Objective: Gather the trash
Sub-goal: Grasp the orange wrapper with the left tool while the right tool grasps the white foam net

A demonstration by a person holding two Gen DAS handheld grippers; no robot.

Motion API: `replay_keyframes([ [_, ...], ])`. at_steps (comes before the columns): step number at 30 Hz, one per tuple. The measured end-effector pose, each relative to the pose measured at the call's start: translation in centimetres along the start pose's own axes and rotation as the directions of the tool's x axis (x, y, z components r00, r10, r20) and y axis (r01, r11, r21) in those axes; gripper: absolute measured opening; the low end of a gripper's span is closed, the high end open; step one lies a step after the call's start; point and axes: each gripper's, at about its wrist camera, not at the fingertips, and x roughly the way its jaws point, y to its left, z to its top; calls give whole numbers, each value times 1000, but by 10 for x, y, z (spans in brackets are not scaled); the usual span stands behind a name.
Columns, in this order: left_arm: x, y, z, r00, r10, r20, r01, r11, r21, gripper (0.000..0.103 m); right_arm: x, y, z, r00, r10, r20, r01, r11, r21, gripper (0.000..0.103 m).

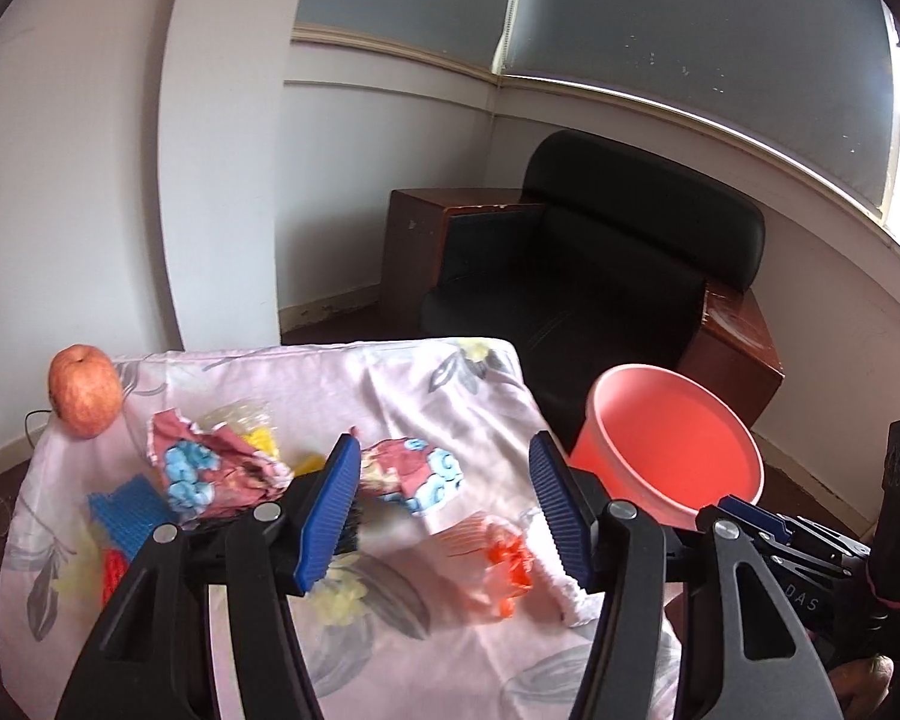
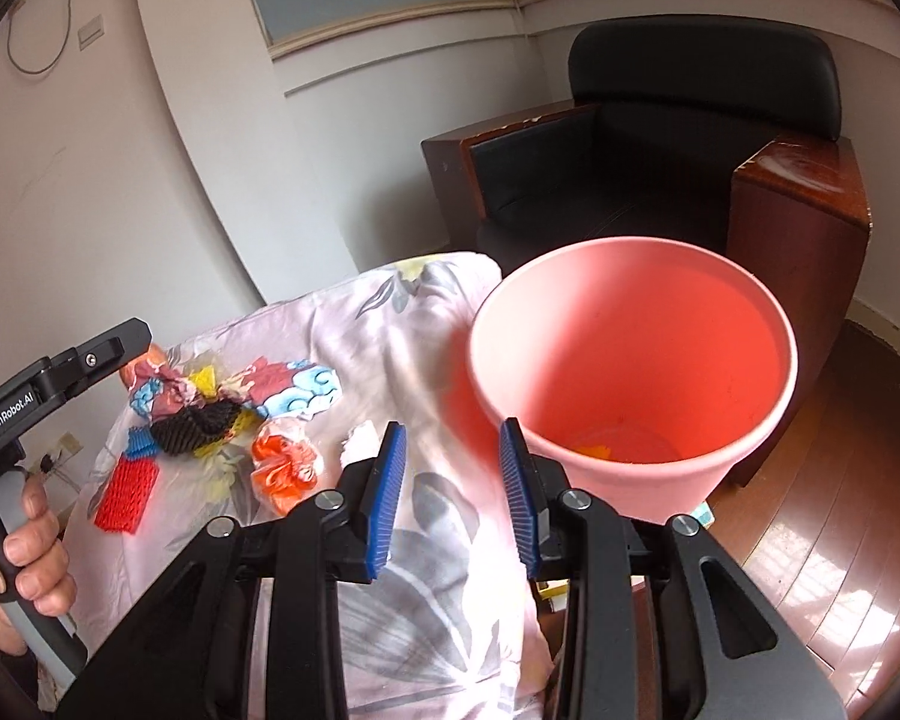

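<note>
Left wrist view: the left gripper (image 1: 444, 507) sits low in the frame, jaws spread wide and holding nothing, pointing up-frame over the desk (image 1: 402, 384), which is covered by a pink floral cloth. Trash lies scattered across the left and centre of the cloth. A crumpled patterned wrapper (image 1: 210, 468) lies left of centre, with a second one (image 1: 417, 474) between the jaws. An orange wrapper (image 1: 507, 564) lies lower centre, long axis running roughly up-down in the frame, and a white wad (image 1: 561, 588) touches its right side. A blue mesh piece (image 1: 129, 507) and a red mesh piece (image 1: 114, 576) lie at the left edge. An apple (image 1: 85, 390) stands at the far left corner of the desk.

The pink bucket (image 1: 672, 444) stands just off the desk's right edge, mouth tilted toward the camera. The right wrist view shows a small yellow scrap (image 2: 594, 450) at its bottom.

Right wrist view: the right gripper (image 2: 453, 498) is unclenched and empty, jaws parted, aimed up-frame across the bucket's near rim and the desk edge. At lower left, the person's left hand (image 2: 24, 564) wraps the handle of the other tool. A black mesh piece (image 2: 195, 423) lies among the wrappers.
</note>
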Motion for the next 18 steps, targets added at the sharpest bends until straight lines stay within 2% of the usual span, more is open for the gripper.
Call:
replay_keyframes([
  [4, -1, 23, -13, 999, 18, -45, -20, 999, -35, 58, 11, 21, -11, 998, 44, -53, -46, 998, -44, 33],
  [9, 12, 13, -29, 992, -27, -122, 24, 999, -29, 58, 31, 38, -24, 987, 70, -143, -80, 995, -62, 33],
  [14, 38, -15, -44, 973, -80, -216, 84, 996, 7, 58, 48, 44, -32, 973, 74, -220, -93, 993, -77, 33],
  [18, 63, -25, -56, 948, -113, -299, 115, 993, -9, 57, 48, 44, -31, 972, 71, -223, -93, 992, -87, 33],
])
